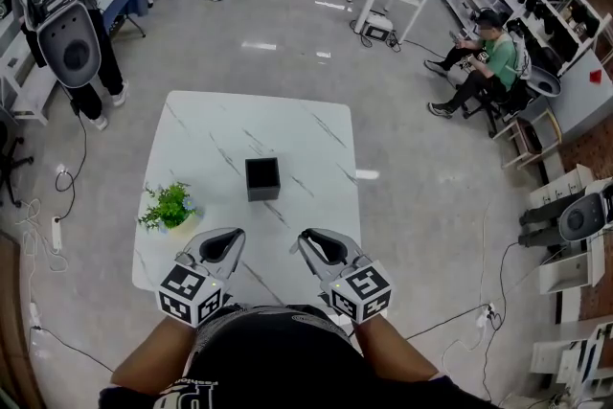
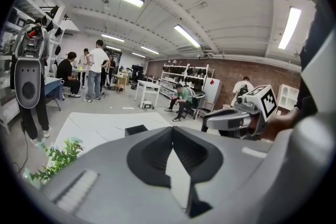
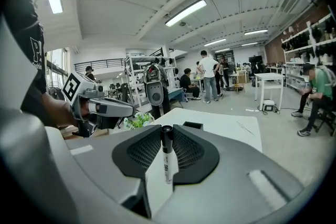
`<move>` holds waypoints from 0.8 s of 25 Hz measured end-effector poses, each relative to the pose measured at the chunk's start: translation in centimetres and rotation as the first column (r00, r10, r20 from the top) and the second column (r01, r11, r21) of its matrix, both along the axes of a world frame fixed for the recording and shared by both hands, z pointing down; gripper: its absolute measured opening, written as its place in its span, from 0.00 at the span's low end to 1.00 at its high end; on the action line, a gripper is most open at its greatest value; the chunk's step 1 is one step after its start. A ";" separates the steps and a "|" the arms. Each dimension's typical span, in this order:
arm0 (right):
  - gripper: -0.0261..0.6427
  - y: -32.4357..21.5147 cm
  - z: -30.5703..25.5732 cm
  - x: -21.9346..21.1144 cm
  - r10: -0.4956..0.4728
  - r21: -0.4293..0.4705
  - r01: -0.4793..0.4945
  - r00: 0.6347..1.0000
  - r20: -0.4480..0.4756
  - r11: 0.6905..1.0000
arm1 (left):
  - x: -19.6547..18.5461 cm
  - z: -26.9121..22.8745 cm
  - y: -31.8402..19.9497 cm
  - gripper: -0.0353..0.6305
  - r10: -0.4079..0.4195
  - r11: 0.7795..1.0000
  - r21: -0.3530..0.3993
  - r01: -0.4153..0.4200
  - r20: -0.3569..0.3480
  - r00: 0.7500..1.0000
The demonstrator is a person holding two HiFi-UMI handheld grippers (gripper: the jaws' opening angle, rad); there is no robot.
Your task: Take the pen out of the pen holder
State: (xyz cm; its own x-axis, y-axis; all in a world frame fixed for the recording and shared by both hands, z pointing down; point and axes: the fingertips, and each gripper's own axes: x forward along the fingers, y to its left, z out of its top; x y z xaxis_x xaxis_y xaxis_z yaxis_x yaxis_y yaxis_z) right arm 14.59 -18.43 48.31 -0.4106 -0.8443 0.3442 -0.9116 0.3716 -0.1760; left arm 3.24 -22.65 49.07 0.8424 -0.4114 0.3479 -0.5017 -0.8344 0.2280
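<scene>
My right tool (image 3: 167,132) is clamped on the pen (image 3: 167,157), its black cap end at the jaw tips. The print on the white barrel is too small to read. My left tool (image 2: 171,131) is closed with nothing in it. Both forearms come in over the desk's (image 1: 211,134) near edge, and the tools sit side by side there, jaws pointing away from me. The black holder (image 1: 262,178) stands at the desk's centre, clear of both. A plant (image 1: 170,206) sits by the left edge. My shirt shows a white "P".
</scene>
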 end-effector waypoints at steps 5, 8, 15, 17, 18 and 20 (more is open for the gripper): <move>0.14 -0.3 -0.3 0.0 -0.005 0.013 0.005 1.000 -0.008 1.000 | -0.1 -0.3 -0.1 0.14 -0.003 1.000 0.007 0.003 -0.003 1.000; 0.14 -0.4 -0.5 0.0 -0.009 0.014 0.009 1.000 -0.009 1.000 | -0.2 -0.4 -0.1 0.14 -0.006 1.000 0.007 0.006 -0.002 1.000; 0.14 -0.1 -0.1 -1.0 -0.024 0.013 0.024 1.000 -0.012 1.000 | -0.9 0.1 0.3 0.14 -0.004 1.000 0.009 0.004 -0.001 1.000; 0.14 -0.2 -0.1 -1.0 -0.027 0.013 0.027 1.000 -0.011 1.000 | -0.7 0.0 0.2 0.14 -0.001 1.000 0.011 0.001 -0.002 1.000; 0.14 -0.4 -0.1 -0.9 -0.027 0.012 0.027 1.000 -0.010 1.000 | -0.5 -0.1 0.1 0.14 0.001 1.000 0.013 -0.001 -0.001 1.000; 0.14 -0.6 -0.2 -0.5 -0.026 0.012 0.026 1.000 -0.005 1.000 | -0.2 -0.2 -0.2 0.14 0.005 1.000 0.014 -0.005 -0.001 1.000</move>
